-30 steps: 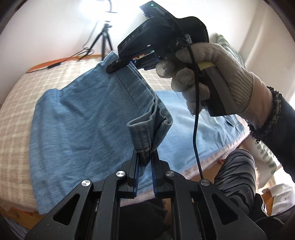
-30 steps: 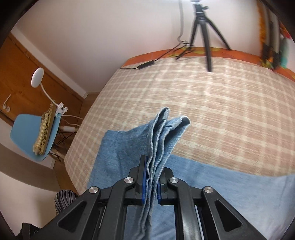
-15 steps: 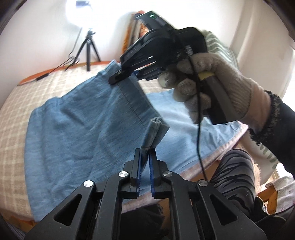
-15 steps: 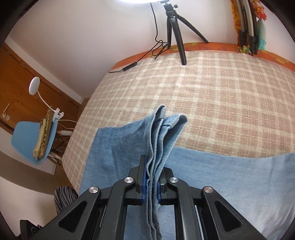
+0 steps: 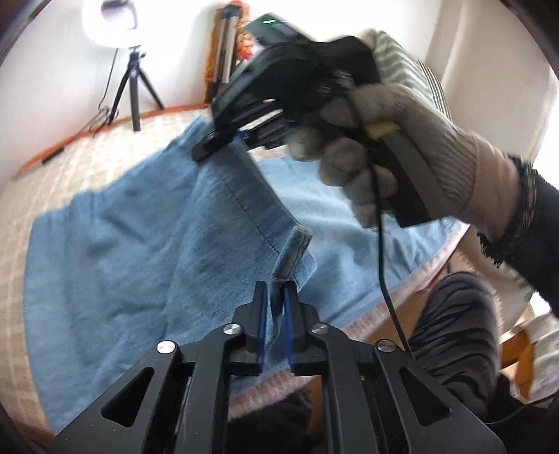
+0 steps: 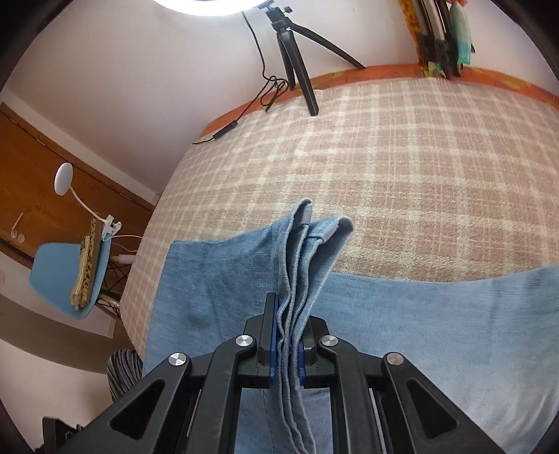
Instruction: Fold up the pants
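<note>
Pants (image 5: 139,244): light-blue denim, lying mostly flat on bed w/ beige-and-cream plaid blanket (image 6: 419,174), long side running along near edge of mattress. One end lifted off the rest, held up at two corners.

Left wrist view: left gripper (image 5: 276,297) at bottom centre, black w/ blue pads, pinching a bunched hem corner of pants, fabric sticking up just past fingertips. Narrow gap btwn jaws, filled w/ cloth. Above and further back: right gripper (image 5: 216,143), blurred, held by gloved right hand (image 5: 384,146) in pale knit glove, dark sleeve at wrist. Clamps other corner of same lifted edge. Stitched hem stretched diagonally btwn both grippers, raised flap draping down onto flat denim below. Black cable (image 5: 382,262) hanging from handle. Striped trouser leg (image 5: 454,331) of person at lower right, beside bed edge.

Right wrist view: right gripper's fingers pressed tight on several folded layers of denim, layers fanning out beyond tips, rest of pants flat below on both sides.

Bkgd: black tripod (image 6: 297,52) at far edge of bed by white wall, ring light (image 5: 111,21) glowing on top, blue chair (image 6: 70,276) on floor at left w/ stacked items on seat.
</note>
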Action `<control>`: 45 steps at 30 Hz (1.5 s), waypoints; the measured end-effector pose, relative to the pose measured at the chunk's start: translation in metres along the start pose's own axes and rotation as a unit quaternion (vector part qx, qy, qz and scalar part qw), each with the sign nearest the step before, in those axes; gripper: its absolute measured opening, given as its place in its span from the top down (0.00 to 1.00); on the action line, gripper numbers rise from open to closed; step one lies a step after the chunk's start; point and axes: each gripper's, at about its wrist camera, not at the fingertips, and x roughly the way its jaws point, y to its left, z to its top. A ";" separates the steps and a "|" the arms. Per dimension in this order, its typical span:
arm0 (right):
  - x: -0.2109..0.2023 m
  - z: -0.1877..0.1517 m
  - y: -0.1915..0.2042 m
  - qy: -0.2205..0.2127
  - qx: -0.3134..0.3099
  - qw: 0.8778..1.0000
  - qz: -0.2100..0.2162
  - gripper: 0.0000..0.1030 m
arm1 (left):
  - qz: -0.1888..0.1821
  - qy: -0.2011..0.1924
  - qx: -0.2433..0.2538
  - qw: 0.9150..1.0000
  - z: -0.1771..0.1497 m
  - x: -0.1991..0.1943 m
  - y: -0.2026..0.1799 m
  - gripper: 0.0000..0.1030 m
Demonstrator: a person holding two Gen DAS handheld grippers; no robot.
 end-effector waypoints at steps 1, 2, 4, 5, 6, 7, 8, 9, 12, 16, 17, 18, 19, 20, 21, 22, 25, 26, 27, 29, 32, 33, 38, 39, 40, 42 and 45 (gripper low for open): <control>0.005 0.003 -0.002 0.001 0.002 1.000 0.005 0.94 | 0.003 0.002 0.011 1.000 0.001 0.004 -0.004 0.88; 0.008 0.006 -0.002 0.001 0.000 1.000 0.010 0.94 | 0.005 0.006 0.020 1.000 0.001 0.008 -0.008 0.79; 0.017 0.013 -0.002 0.004 -0.004 1.000 0.020 0.94 | 0.013 0.012 0.030 0.999 0.002 0.019 -0.011 0.67; 0.020 0.015 -0.003 0.005 -0.004 1.000 0.027 0.94 | 0.016 0.016 0.032 0.999 0.001 0.023 -0.012 0.66; 0.023 0.016 -0.003 0.009 -0.003 0.999 0.037 0.94 | 0.024 0.021 0.035 0.999 0.002 0.028 -0.012 0.66; 0.027 0.019 -0.005 0.014 -0.003 0.999 0.050 0.94 | 0.035 0.023 0.039 0.998 0.002 0.032 -0.011 0.65; 0.029 0.020 -0.005 0.016 -0.005 0.998 0.054 0.94 | 0.042 0.025 0.042 0.998 0.002 0.034 -0.012 0.59; 0.030 0.020 -0.006 0.018 -0.006 0.998 0.056 0.94 | 0.044 0.031 0.046 0.997 0.002 0.039 -0.012 0.52; 0.033 0.021 -0.010 0.028 -0.010 0.997 0.066 0.94 | 0.051 0.056 0.060 0.995 0.001 0.052 -0.012 0.48; 0.036 0.020 -0.017 0.036 -0.010 0.997 0.068 0.94 | 0.060 0.062 0.087 0.993 -0.001 0.062 -0.017 0.43; 0.036 0.020 -0.018 0.037 -0.009 0.997 0.067 0.94 | 0.058 0.060 0.089 0.993 0.000 0.062 -0.017 0.43; 0.036 0.020 -0.020 0.038 -0.007 0.997 0.068 0.94 | 0.053 0.058 0.090 0.993 0.000 0.062 -0.015 0.44; 0.037 0.019 -0.023 0.038 -0.004 0.997 0.069 0.94 | 0.048 0.056 0.089 0.993 0.001 0.061 -0.013 0.44; 0.037 0.018 -0.025 0.039 -0.001 0.997 0.068 0.94 | 0.045 0.052 0.085 0.994 0.002 0.062 -0.009 0.52; 0.038 0.018 -0.026 0.040 0.001 0.997 0.067 0.94 | 0.045 0.048 0.082 0.994 0.005 0.063 -0.005 0.61; 0.037 0.017 -0.027 0.040 0.002 0.997 0.067 0.94 | 0.040 0.046 0.079 0.995 0.007 0.064 0.000 0.65; 0.037 0.017 -0.027 0.039 0.004 0.997 0.066 0.94 | 0.014 0.042 0.057 0.997 0.014 0.061 0.010 0.88; 0.037 0.018 -0.026 0.039 0.004 0.997 0.062 0.94 | 0.006 0.037 0.047 0.998 0.017 0.058 0.013 0.90; 0.037 0.018 -0.026 0.039 0.002 0.997 0.060 0.94 | -0.002 0.033 0.034 0.999 0.019 0.054 0.017 0.92; 0.033 0.018 -0.023 0.035 -0.002 0.998 0.052 0.94 | -0.021 0.024 0.008 0.999 0.022 0.046 0.023 0.93; 0.026 0.019 -0.017 0.028 -0.006 0.999 0.041 0.94 | -0.047 0.006 -0.009 0.999 0.026 0.030 0.027 0.94; 0.024 0.019 -0.015 0.026 -0.006 0.999 0.036 0.94 | -0.056 -0.002 -0.011 0.998 0.029 0.022 0.026 0.94; -0.001 0.020 -0.005 0.004 -0.015 1.000 0.021 0.95 | -0.083 -0.025 -0.021 0.996 0.040 0.001 0.021 0.94; -0.009 0.022 -0.004 -0.003 -0.016 1.000 0.020 0.95 | -0.092 -0.028 -0.026 0.995 0.043 -0.002 0.021 0.94; -0.016 0.022 -0.003 -0.009 -0.017 1.000 0.018 0.95 | -0.101 -0.031 -0.031 0.994 0.046 -0.003 0.019 0.95; -0.029 0.023 -0.002 -0.019 -0.021 1.000 0.011 0.95 | -0.115 -0.034 -0.035 0.992 0.050 -0.004 0.016 0.95; -0.048 0.021 -0.002 -0.032 -0.028 0.999 -0.006 0.95 | -0.124 -0.041 -0.019 0.991 0.052 -0.004 0.001 0.95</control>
